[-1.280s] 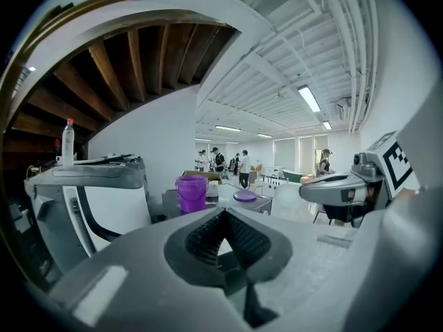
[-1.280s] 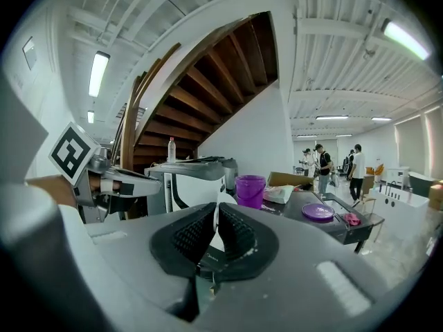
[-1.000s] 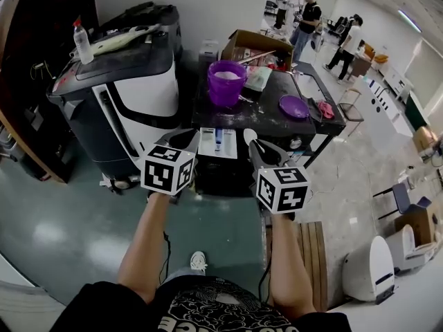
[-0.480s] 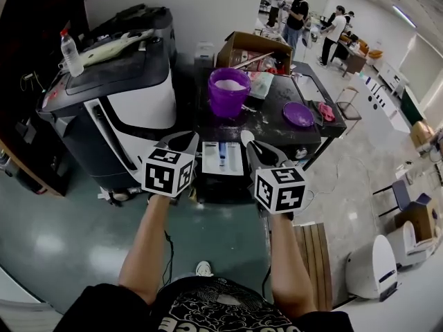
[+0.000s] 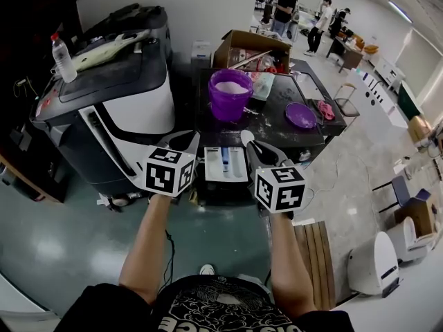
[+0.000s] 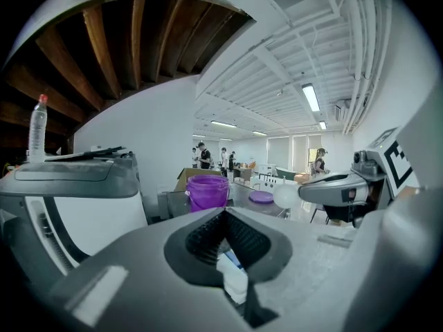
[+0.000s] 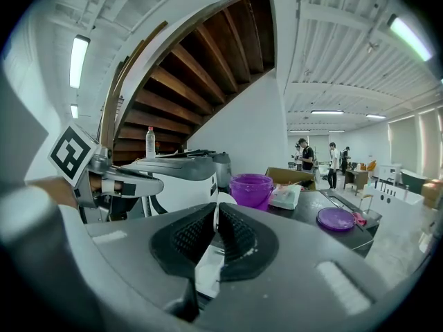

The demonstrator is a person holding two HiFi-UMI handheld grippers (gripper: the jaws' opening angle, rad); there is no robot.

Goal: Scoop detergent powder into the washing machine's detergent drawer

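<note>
White and pulled open, the drawer [image 5: 225, 163] sticks out of the front of the black washer [image 5: 277, 126], with a blue insert in its middle compartment. It sits between the two grippers. The right gripper [image 5: 255, 147] is clamped on a white scoop [image 5: 248, 137], whose round bowl pokes out past the jaw tips, just beside the drawer's right edge. The left gripper [image 5: 184, 139] is squeezed closed with nothing in it, its tips near the drawer's left edge. On top of the washer, behind the drawer, stands a purple bucket [image 5: 230, 94] with white powder [image 5: 232, 86] in it. A purple lid [image 5: 300, 114] lies to its right. A cardboard box [image 5: 252, 47] sits behind the bucket. Several people [image 5: 284, 2] stand at the far end of the room.
</note>
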